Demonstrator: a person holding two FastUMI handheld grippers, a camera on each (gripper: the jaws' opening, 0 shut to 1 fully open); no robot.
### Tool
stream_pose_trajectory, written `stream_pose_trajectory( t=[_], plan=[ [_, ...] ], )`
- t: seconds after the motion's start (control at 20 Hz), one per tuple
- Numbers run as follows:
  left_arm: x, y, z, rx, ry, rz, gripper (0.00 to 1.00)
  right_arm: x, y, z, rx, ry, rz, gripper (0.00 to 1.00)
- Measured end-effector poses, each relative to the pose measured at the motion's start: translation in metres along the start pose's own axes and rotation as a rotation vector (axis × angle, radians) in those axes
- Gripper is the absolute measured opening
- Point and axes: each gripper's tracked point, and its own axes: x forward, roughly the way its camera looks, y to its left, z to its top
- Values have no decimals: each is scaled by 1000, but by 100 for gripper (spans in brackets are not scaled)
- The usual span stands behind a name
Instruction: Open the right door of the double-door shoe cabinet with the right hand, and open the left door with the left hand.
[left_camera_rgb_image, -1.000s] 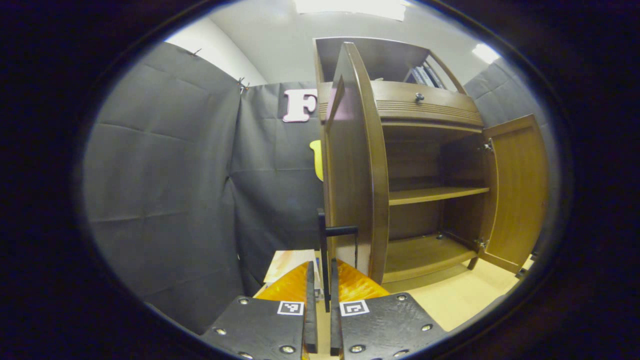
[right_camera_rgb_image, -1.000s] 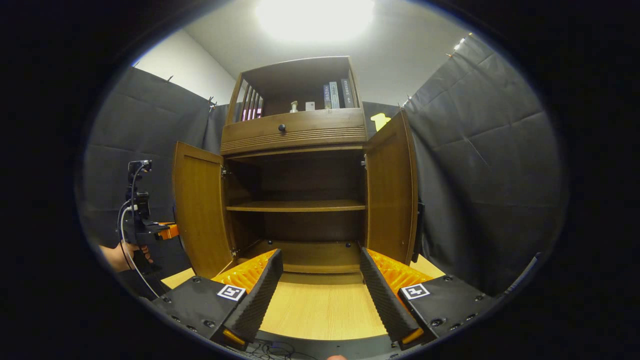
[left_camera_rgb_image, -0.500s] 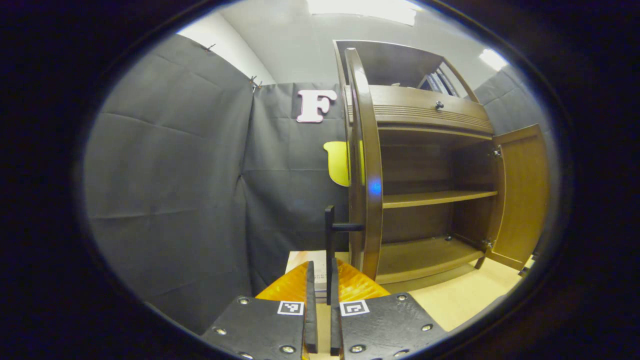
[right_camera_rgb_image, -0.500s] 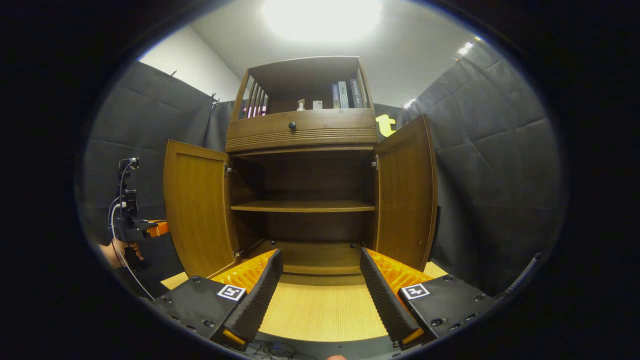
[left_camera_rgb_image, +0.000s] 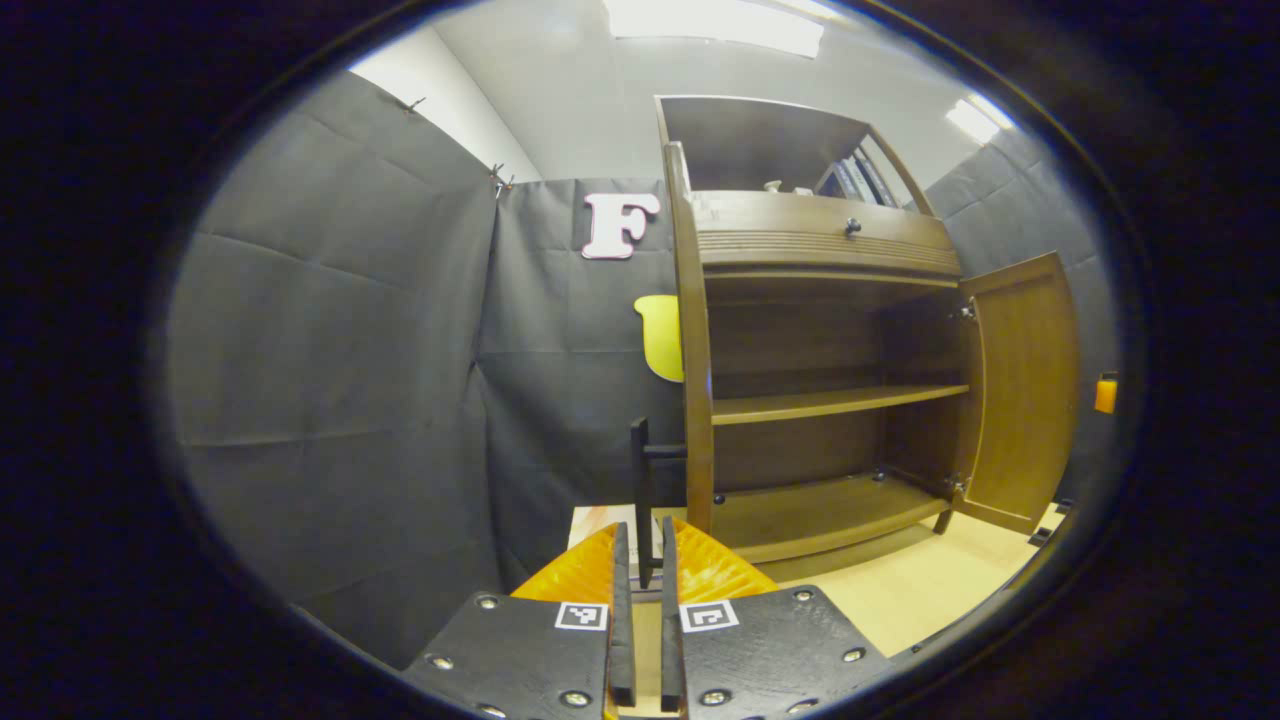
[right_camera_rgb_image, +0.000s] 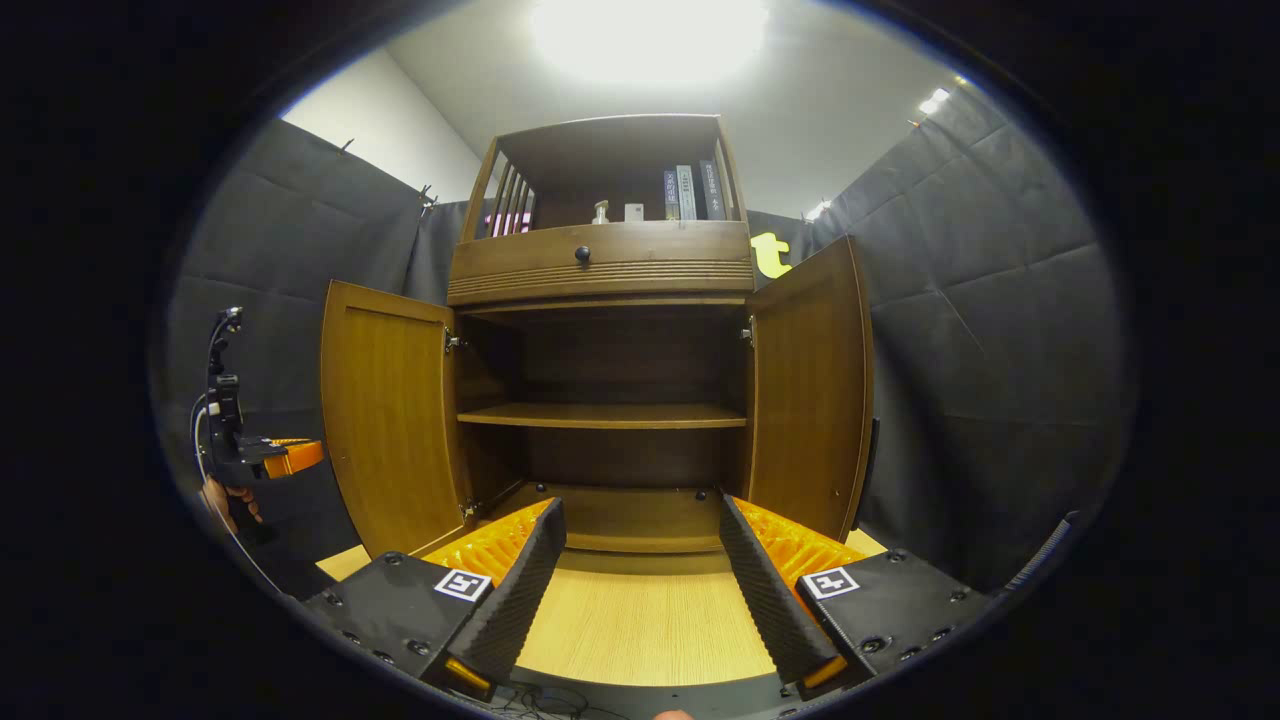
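**Both cabinet doors stand open; left gripper pinches the left handle**

The left gripper (left_camera_rgb_image: 640, 590), at the bottom centre of the left gripper view, has its fingers pressed nearly together around the lower end of the dark bar handle (left_camera_rgb_image: 643, 500) of the left door (left_camera_rgb_image: 693, 340). Square black-and-white marker tags sit on both grippers' flat black plates; no readable brand shows. The book spines (right_camera_rgb_image: 690, 190) on the top shelf carry writing too small to read.

A second ago that door showed its broad inner face in this view; now it is seen edge-on as a thin curved strip, swung further out.

The right gripper (right_camera_rgb_image: 635, 570), at the bottom of the right gripper view, is spread wide and holds nothing, its ribbed pads angled apart over the pale wood-grain floor (right_camera_rgb_image: 640, 620). In this view the right door (right_camera_rgb_image: 812, 390) has opened slightly wider than before.

The cabinet (right_camera_rgb_image: 600, 260) is glossy brown wood with one inner shelf (right_camera_rgb_image: 600, 414), a grooved drawer front and a round dark knob (right_camera_rgb_image: 582, 254). At left centre a hand (right_camera_rgb_image: 222, 497) grips the other gripper's handle.
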Motion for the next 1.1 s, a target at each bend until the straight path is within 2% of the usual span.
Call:
stream_pose_trajectory(
  t=[0.1,0.15,0.2,0.25,0.3,0.4,0.5,0.6,0.65,0.7,0.75,0.8,0.85,1.0,1.1],
  plan=[
    [-18,-8,16,-7,-22,1,11,-3,-5,2,1,-5,7,97],
    [-29,-11,24,-7,-35,2,14,-6,-7,5,-1,-10,12,92],
    [-38,-16,33,-5,-45,3,14,-9,-10,7,-5,-14,17,97],
    [-47,-21,42,-3,-55,3,11,-12,-13,7,-8,-15,22,92],
    [-55,-27,48,-1,-65,0,11,-15,-15,8,-11,-16,26,97],
    [-71,-41,59,-3,-80,-5,14,-21,-22,11,-10,-21,33,97],
    [-83,-53,63,-3,-82,-14,8,-28,-28,13,-10,-28,37,97],
    [-92,-62,70,6,-88,-20,14,-34,-34,15,-10,-33,37,97],
    [-96,-67,75,12,-93,-22,14,-36,-37,14,-9,-27,37,97],
    [-104,-70,75,16,-94,-23,14,-38,-40,15,-7,-24,34,92],
    [-108,-74,77,16,-95,-31,14,-41,-42,17,-5,-29,30,97],
    [-111,-76,78,18,-97,-32,14,-43,-44,20,-4,-33,26,92],
    [-112,-75,79,22,-95,-27,14,-44,-46,23,-4,-38,21,97],
    [-111,-76,76,37,-82,-10,11,-43,-47,32,-8,-57,14,97],
    [-110,-76,77,42,-80,-5,14,-46,-49,36,-14,-66,11,97]
  ],
)
